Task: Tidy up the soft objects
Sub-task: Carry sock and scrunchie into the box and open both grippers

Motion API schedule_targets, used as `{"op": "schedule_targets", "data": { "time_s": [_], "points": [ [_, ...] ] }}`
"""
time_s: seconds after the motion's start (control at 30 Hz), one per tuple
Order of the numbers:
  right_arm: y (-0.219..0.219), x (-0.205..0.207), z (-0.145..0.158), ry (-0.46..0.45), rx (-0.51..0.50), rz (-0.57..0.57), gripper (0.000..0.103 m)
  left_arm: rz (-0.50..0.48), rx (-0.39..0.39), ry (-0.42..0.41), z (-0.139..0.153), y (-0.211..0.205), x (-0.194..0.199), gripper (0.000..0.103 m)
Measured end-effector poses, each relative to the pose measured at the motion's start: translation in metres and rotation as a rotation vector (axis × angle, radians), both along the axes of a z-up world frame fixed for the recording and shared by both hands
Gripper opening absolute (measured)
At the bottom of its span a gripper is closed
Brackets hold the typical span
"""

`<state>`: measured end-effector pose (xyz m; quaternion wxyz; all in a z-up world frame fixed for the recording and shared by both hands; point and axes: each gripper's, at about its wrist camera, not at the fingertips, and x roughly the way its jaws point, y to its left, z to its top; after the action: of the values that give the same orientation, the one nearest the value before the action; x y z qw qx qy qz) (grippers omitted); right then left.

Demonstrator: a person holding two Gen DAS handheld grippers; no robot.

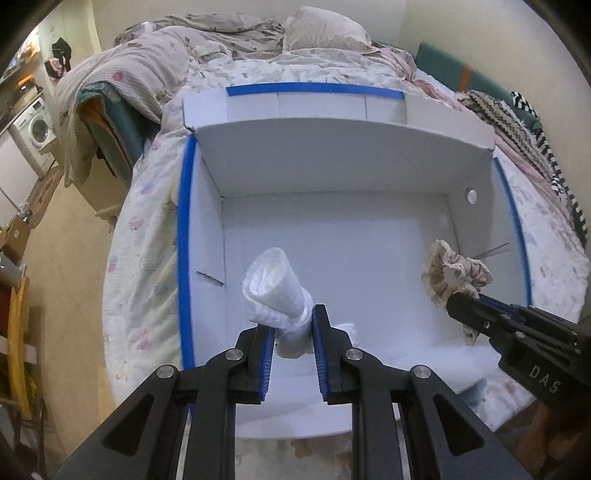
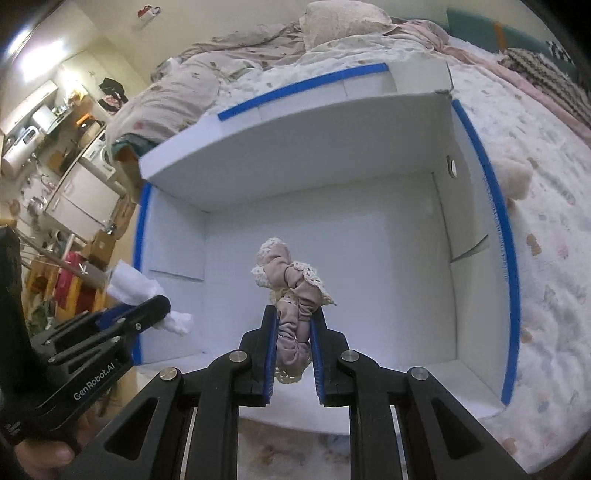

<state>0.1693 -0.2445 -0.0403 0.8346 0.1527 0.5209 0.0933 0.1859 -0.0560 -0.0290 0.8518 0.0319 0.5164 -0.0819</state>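
- Left wrist view: the left gripper (image 1: 293, 334) points down into an open white box (image 1: 332, 177) with blue-taped rims, its jaws closed narrowly on a white sock (image 1: 275, 291). The sock's open cuff flares up and away from the jaws, and the rest bunches between the blue pads.
- Left wrist view, right side: the right gripper (image 1: 463, 299) reaches in over the box's right half, its jaws clamped on a beige lace-edged scrunchie (image 1: 452, 273). The scrunchie hangs above the box floor, near the right wall.
- Right wrist view: the jaws of the right gripper (image 2: 294, 325) stand nearly closed on the scrunchie (image 2: 295, 291), which here looks dusty pink with cream lace trim. It bulges above and below the pads, over the middle of the box (image 2: 295, 147).
- Right wrist view, left edge: the left gripper (image 2: 162, 310) holds the sock (image 2: 129, 284) near the box's left wall.
- Setting: the box rests on a bed (image 1: 147, 236) with a pale patterned cover. A rumpled quilt (image 1: 155, 62) and a pillow (image 1: 325, 29) lie beyond it.
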Motion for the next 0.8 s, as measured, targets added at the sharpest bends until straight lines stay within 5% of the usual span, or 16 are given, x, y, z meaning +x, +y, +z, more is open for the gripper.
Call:
{"op": "schedule_targets", "data": {
  "time_s": [0.33, 0.8],
  "points": [
    [-0.009, 0.010, -0.042, 0.122, 0.025, -0.040, 0.019, 0.045, -0.068, 0.049, -0.035, 0.001, 0.014, 0.018],
    [-0.011, 0.017, -0.052, 0.153, 0.020, -0.071, 0.019, 0.055, -0.057, 0.046, -0.041, -0.004, 0.014, 0.018]
  ]
}}
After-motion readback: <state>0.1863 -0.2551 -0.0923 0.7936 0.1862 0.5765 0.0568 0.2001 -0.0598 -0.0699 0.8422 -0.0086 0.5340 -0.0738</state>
